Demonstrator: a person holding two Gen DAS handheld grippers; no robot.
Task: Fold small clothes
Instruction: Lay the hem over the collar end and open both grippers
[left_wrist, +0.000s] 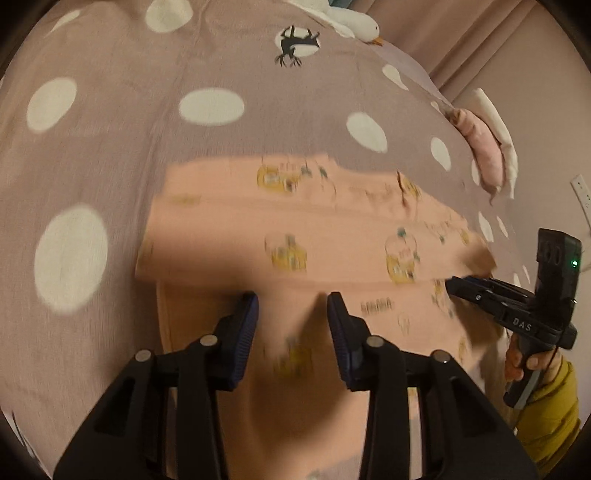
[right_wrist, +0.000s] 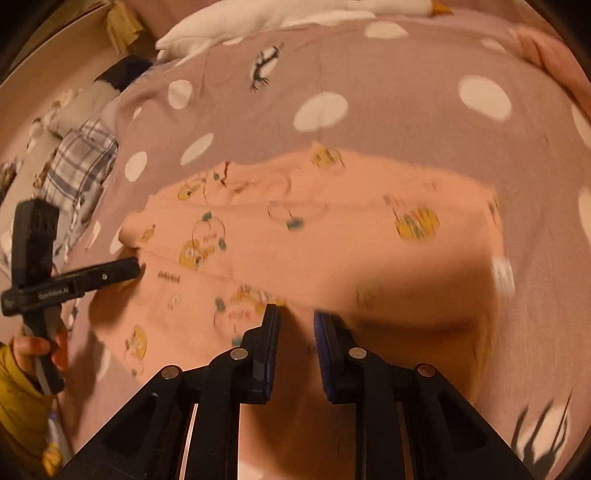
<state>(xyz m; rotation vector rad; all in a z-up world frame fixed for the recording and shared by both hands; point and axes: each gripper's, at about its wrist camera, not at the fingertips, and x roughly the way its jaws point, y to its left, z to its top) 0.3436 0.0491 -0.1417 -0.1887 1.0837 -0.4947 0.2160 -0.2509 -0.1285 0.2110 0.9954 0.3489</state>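
Observation:
A small peach garment with yellow cartoon prints (left_wrist: 295, 229) lies partly folded on the bed; it also shows in the right wrist view (right_wrist: 332, 229). My left gripper (left_wrist: 291, 302) hovers over the garment's near part with its jaws apart and nothing between them. My right gripper (right_wrist: 295, 314) hovers over the garment's near edge, jaws a little apart, empty. In the left wrist view the right gripper (left_wrist: 452, 286) sits at the garment's right edge. In the right wrist view the left gripper (right_wrist: 136, 267) sits at its left edge.
The bed is covered by a mauve sheet with white dots (left_wrist: 210, 107). A white goose plush (left_wrist: 354, 22) lies at the far edge, a pink pillow (left_wrist: 484, 155) at the right. A plaid cloth (right_wrist: 77, 162) lies off the bed's left side.

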